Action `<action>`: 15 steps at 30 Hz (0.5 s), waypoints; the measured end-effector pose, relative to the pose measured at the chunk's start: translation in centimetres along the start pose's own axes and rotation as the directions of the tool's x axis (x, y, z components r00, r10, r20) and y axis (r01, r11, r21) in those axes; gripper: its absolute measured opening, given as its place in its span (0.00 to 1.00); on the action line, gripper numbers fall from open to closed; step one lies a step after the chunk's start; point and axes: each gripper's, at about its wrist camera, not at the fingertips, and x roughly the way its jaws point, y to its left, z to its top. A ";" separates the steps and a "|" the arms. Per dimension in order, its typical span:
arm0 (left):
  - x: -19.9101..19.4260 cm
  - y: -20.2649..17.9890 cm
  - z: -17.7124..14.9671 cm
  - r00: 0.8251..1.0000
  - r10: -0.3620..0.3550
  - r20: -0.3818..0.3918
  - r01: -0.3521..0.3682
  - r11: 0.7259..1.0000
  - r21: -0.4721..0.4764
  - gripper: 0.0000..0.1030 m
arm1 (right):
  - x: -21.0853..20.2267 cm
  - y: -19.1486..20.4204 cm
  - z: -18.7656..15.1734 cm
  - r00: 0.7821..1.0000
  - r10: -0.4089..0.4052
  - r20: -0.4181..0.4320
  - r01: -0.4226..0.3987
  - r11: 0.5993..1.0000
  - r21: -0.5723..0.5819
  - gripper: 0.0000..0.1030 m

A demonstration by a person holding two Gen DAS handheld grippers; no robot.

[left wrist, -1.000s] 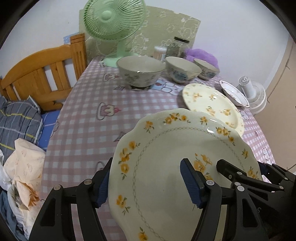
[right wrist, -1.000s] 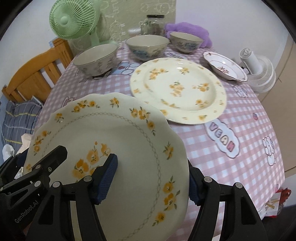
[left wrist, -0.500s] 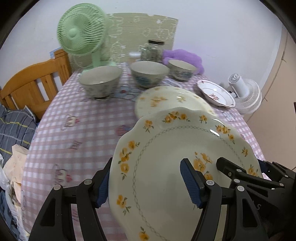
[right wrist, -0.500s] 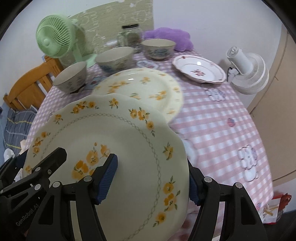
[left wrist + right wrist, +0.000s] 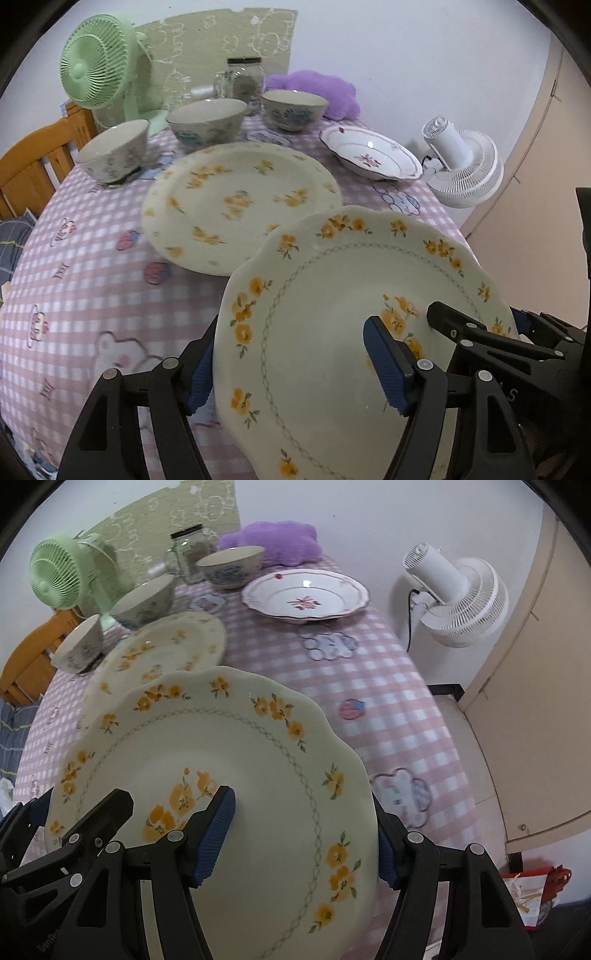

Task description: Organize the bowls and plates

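Both the left gripper (image 5: pixel 291 373) and right gripper (image 5: pixel 306 834) are clamping their jaws on a scalloped plate (image 5: pixel 351 332), left jaws easing slightly. It is now travelling across the surface (image 5: pixel 92 295) over the matching plate (image 5: pixel 240 203), likely for stacking.

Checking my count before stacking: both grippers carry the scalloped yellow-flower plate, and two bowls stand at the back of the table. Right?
Not two. The left wrist view shows three bowls at the back. The rest holds: the left gripper and right gripper both carry the scalloped yellow-flower plate.
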 end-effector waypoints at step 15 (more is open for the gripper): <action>4.0 -3.3 -0.7 0.995 0.042 -0.090 -0.045 0.998 -0.035 0.71 | 3.0 -3.8 -0.4 0.998 0.020 -0.052 -0.021 1.000 -0.015 0.68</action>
